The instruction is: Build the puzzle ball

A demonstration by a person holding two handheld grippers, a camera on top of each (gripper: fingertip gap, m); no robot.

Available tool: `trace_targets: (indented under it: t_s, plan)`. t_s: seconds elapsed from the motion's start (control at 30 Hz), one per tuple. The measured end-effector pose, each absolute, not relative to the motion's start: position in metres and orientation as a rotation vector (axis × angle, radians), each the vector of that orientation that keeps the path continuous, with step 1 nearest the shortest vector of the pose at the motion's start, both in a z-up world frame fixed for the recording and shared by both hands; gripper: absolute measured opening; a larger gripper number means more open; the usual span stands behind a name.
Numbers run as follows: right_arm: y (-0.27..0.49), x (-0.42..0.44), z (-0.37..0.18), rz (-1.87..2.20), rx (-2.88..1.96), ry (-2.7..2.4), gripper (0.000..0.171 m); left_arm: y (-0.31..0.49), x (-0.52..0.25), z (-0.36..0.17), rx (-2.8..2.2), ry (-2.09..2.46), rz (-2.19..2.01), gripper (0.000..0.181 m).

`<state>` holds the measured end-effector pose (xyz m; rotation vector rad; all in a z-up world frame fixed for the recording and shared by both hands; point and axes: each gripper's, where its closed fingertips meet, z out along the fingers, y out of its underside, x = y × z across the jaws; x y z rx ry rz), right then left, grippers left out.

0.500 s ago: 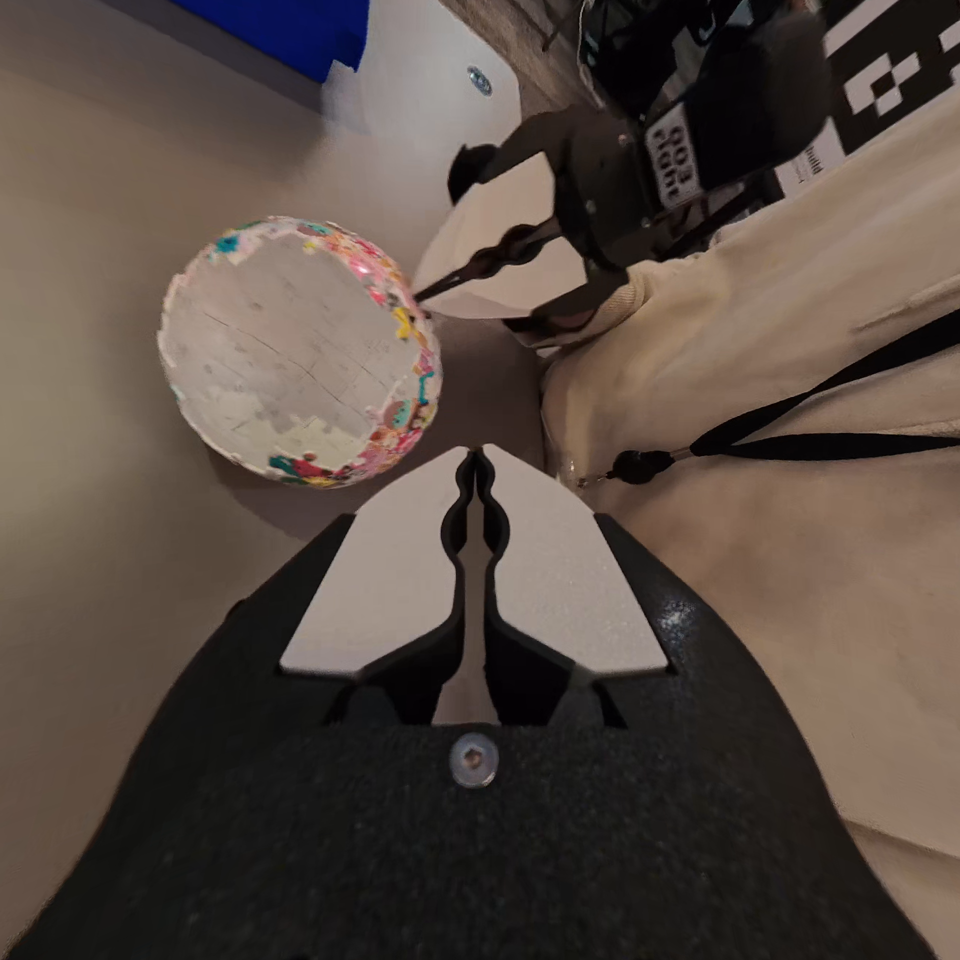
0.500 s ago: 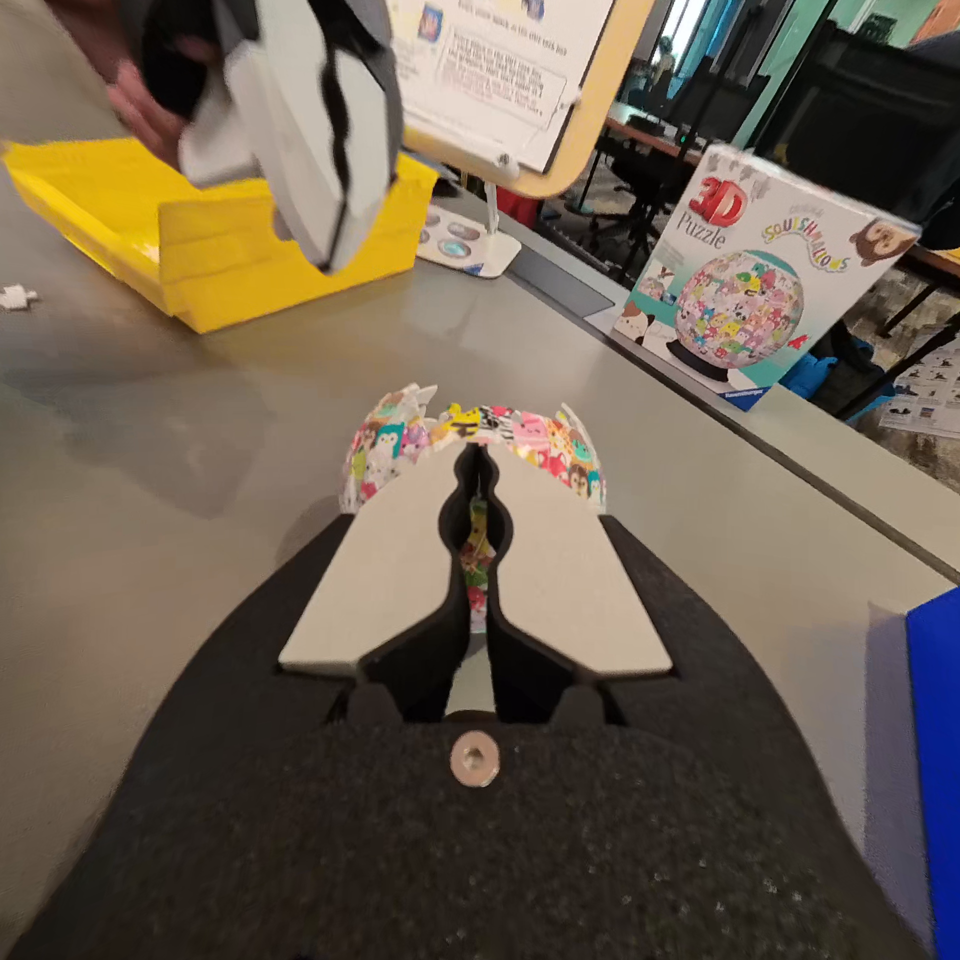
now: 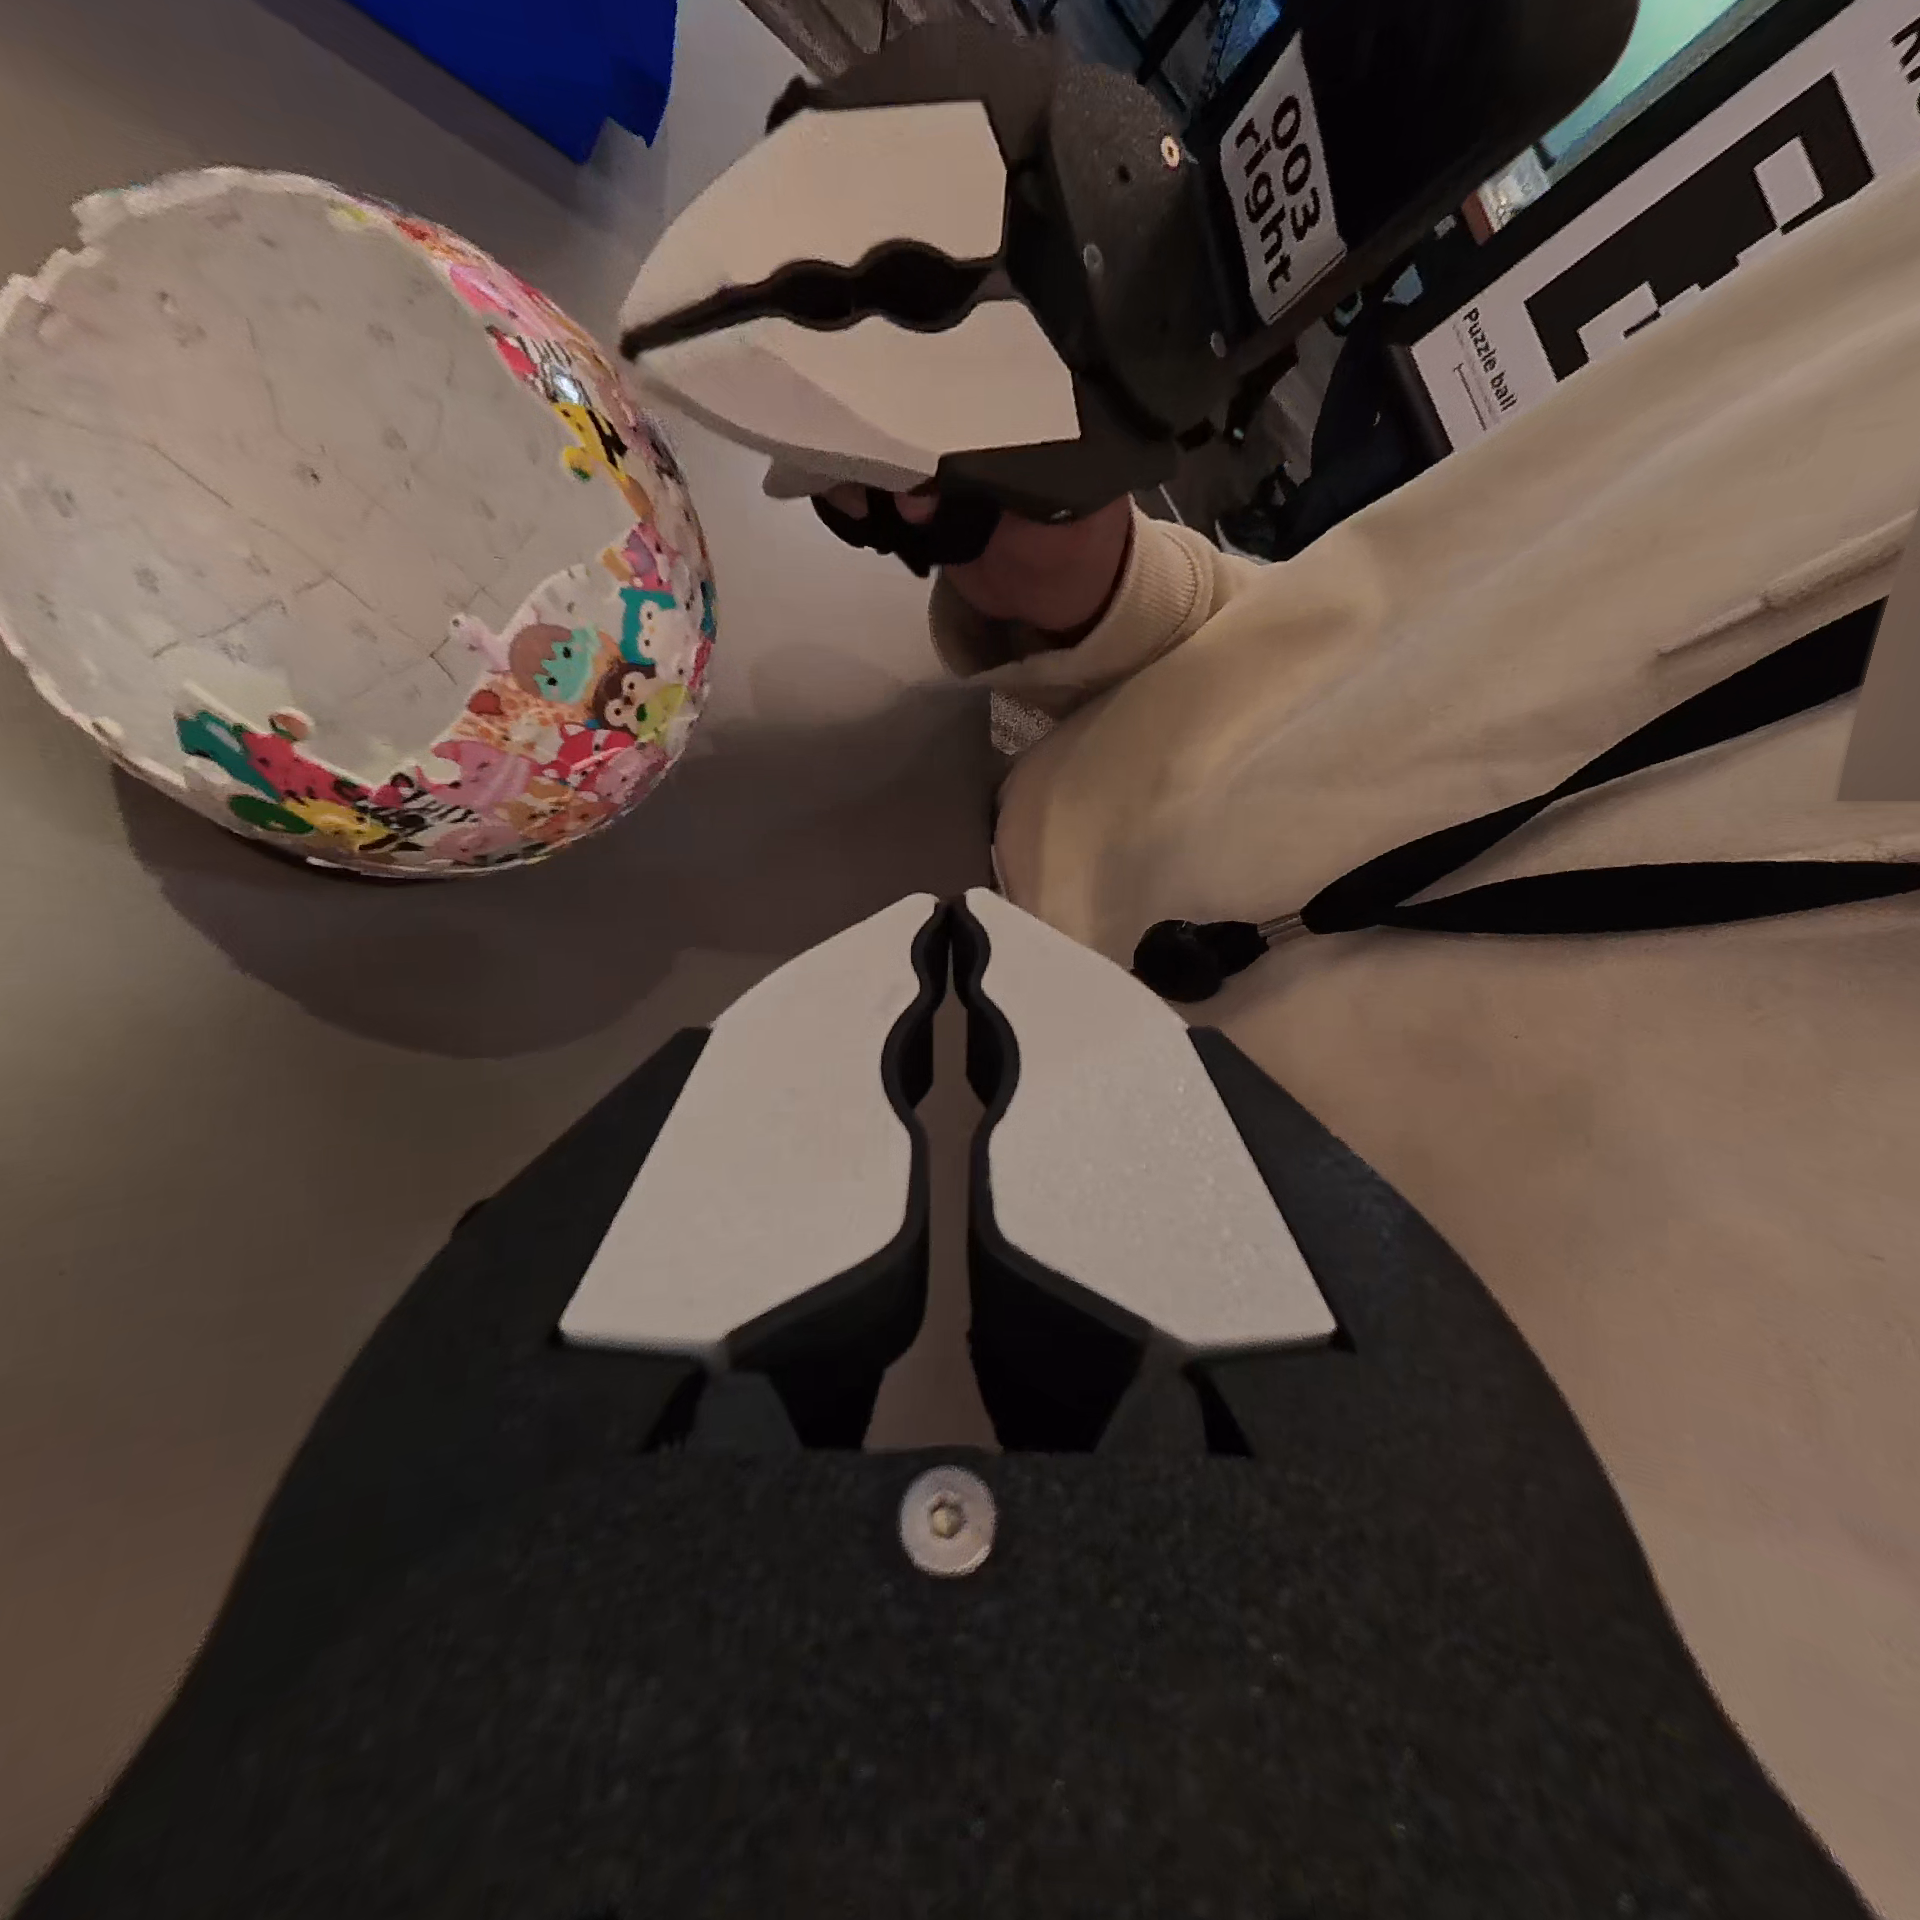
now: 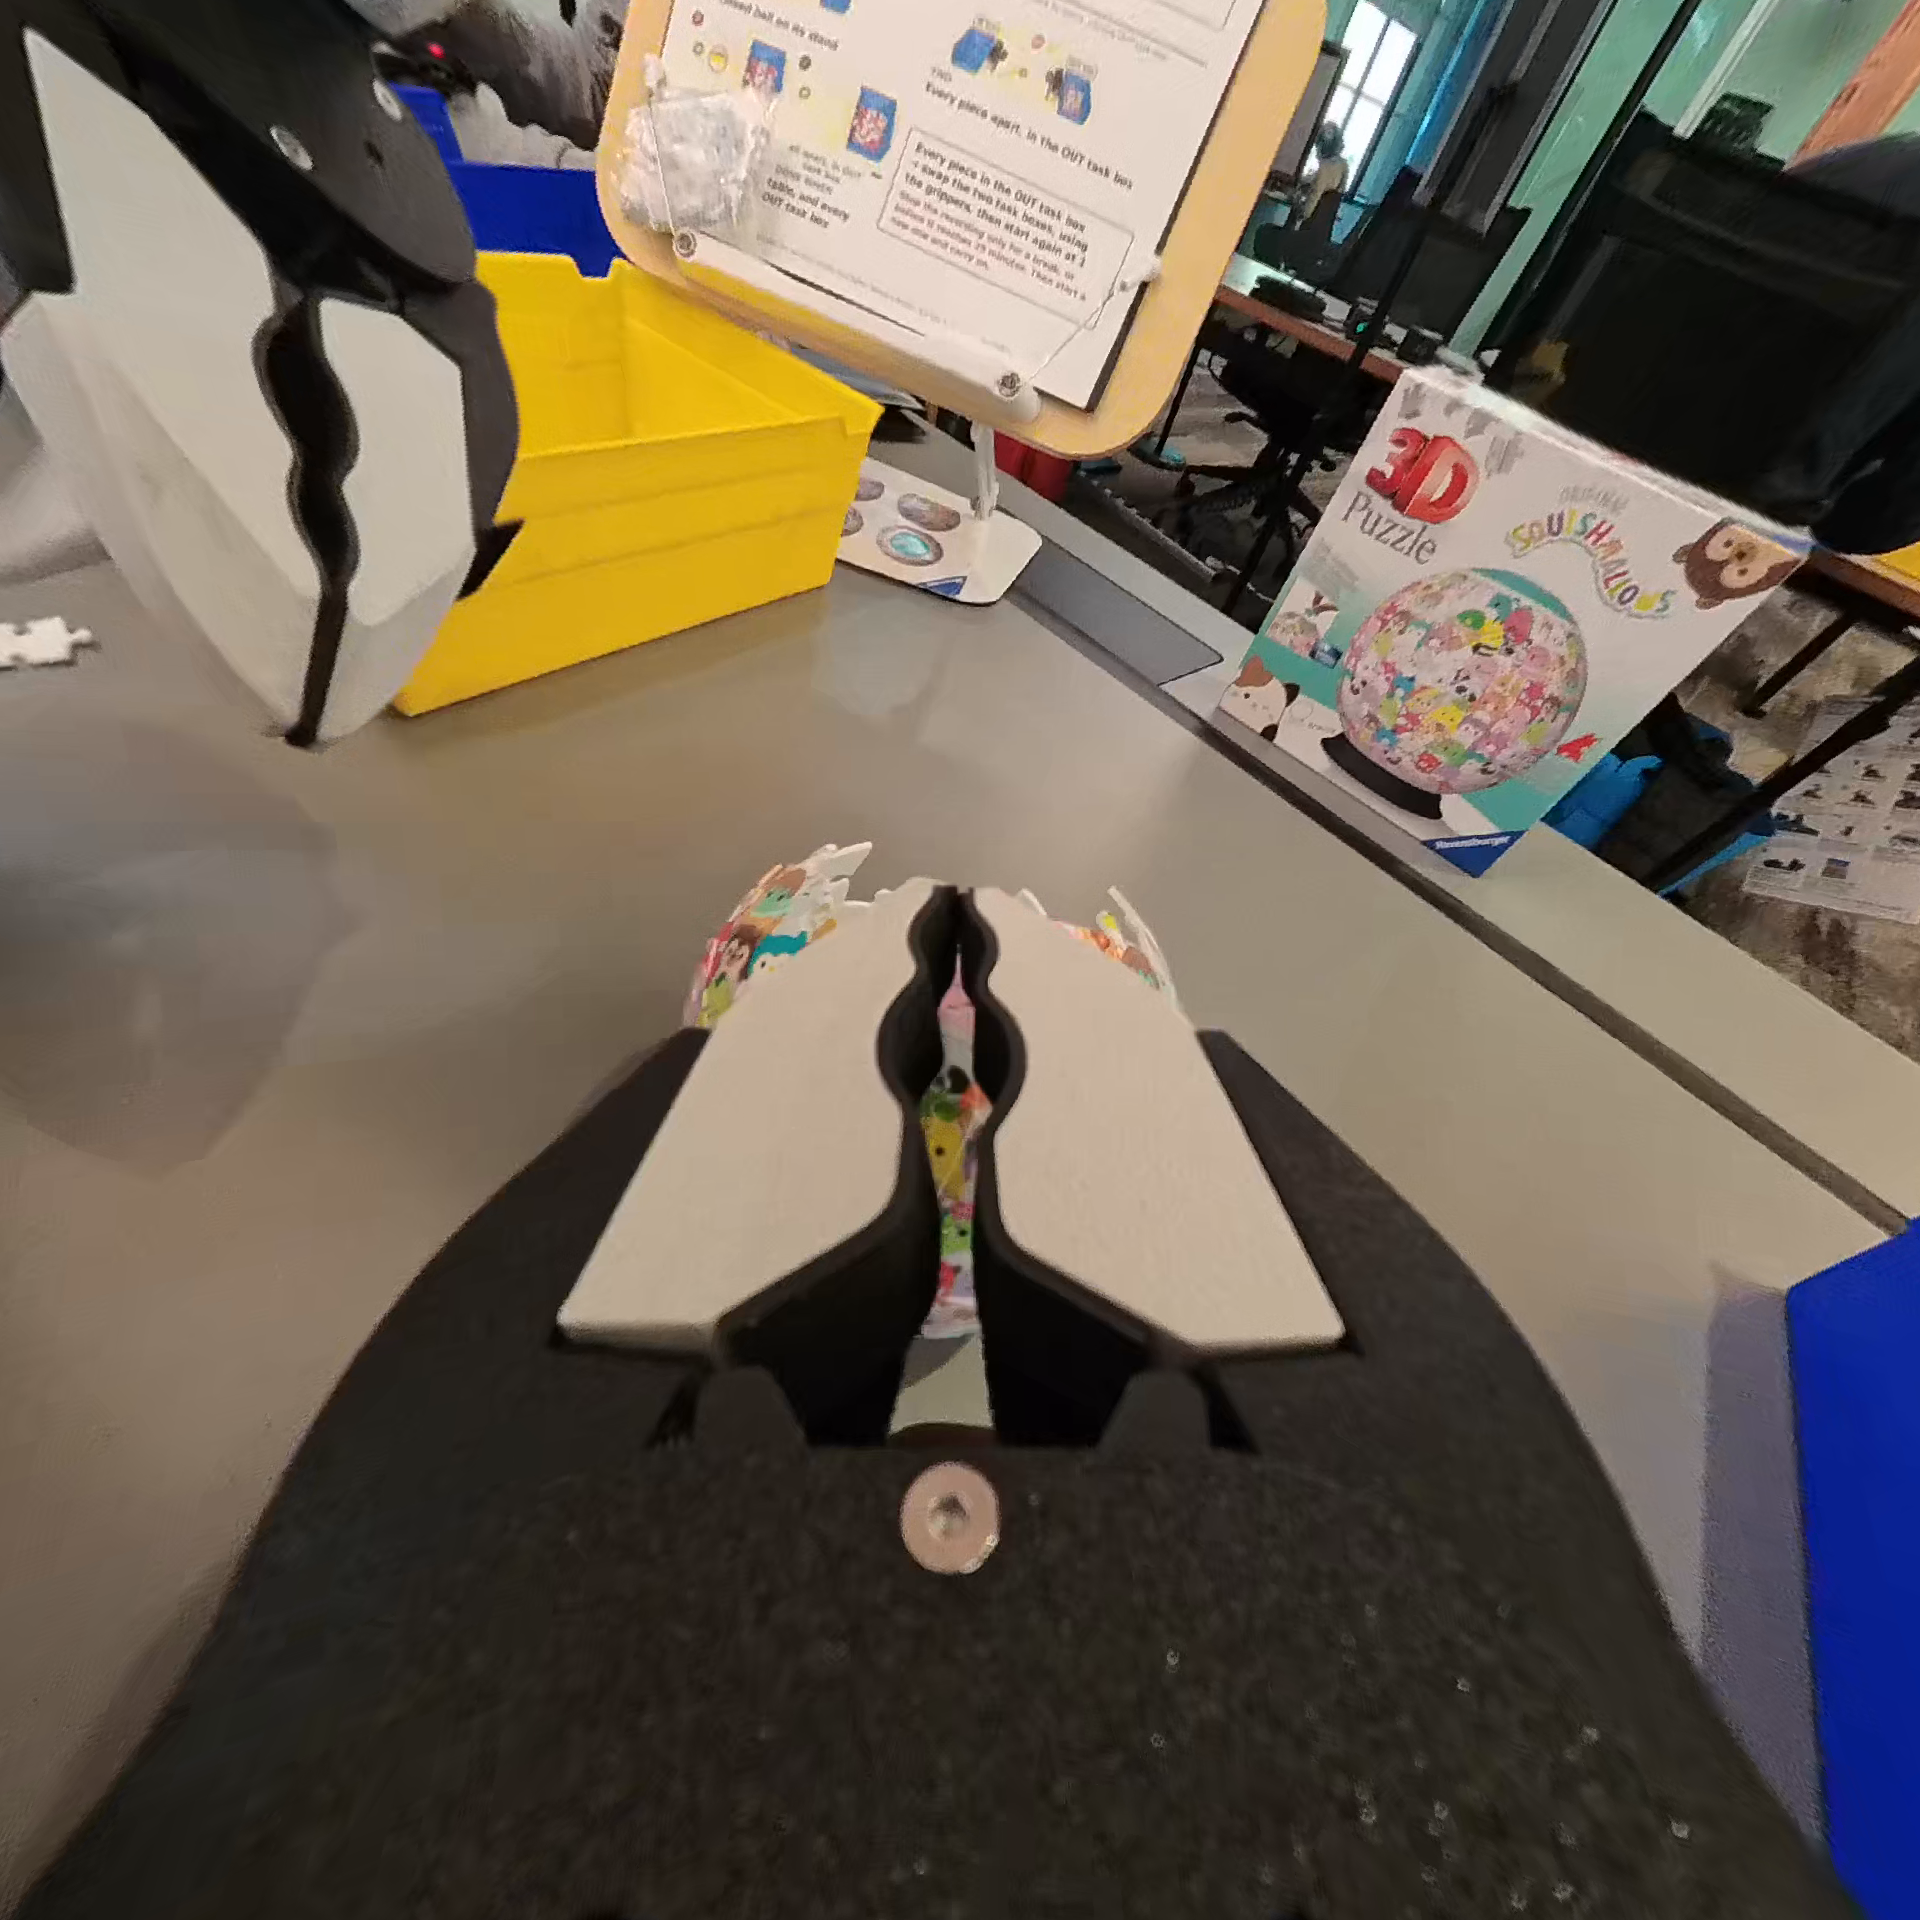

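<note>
1. Both grippers are closed with nothing between their tips. The left gripper (image 3: 951,914) hangs above the table with its jaws pressed together. The right gripper (image 4: 956,899) is just as shut; the colours seen in the gap between its fingers are the ball behind it, not a held piece.
2. Beneath everything, the grey table (image 4: 1039,748) carries the half-built puzzle ball (image 3: 343,520), which serves as the landmark for the rest.
3. Far behind the ball, seen from the right wrist, a yellow bin (image 4: 665,468) sits toward the left and the puzzle box (image 4: 1496,634) toward the right, with an instruction board (image 4: 935,187) on a stand between them.
4. Resting directly on the table, the ball itself is an open bowl, white inside and printed with bright cartoon figures outside, its rim jagged where pieces are missing.
5. Close to the ball's rim, on the side toward the person's cream sleeve (image 3: 1143,603), the right gripper's tips hover, apparently not quite touching.
6. Well left of the ball, one loose white piece (image 4: 42,639) lies on the table.
7. Judgement: the upper half is not yet built, and neither gripper carries a piece, so fetching one looks like the step in hand. Next, a gripper needs to open, pick up a loose piece, and seat it against the rim while the other steadies the shell.
</note>
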<state>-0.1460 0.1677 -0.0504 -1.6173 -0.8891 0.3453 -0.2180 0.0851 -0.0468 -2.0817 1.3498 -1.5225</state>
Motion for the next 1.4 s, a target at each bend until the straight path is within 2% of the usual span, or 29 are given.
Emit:
trace_targets:
  t_s: [0.37,0.5,0.7,1.27,1.4]
  plan:
    - [0.172,-0.146,-0.064,0.332,-1.683,-0.943,0.000,0.078,-0.219,-0.046,-2.063,1.285,-1.549,0.000]
    - [0.159,-0.152,-0.048,0.368,-1.596,-0.965,0.000,0.079,-0.217,-0.046,-2.060,1.257,-1.545,0.000]
    - [0.154,-0.149,-0.071,0.326,-1.656,-1.015,0.000,0.078,-0.216,-0.050,-2.066,1.238,-1.536,0.000]
    - [0.156,-0.159,-0.069,0.339,-1.670,-1.036,0.000,0.075,-0.220,-0.047,-2.053,1.231,-1.538,0.000]
    - [0.151,-0.155,-0.061,0.375,-1.645,-1.007,0.000,0.085,-0.221,-0.061,-2.120,1.186,-1.437,0.001]
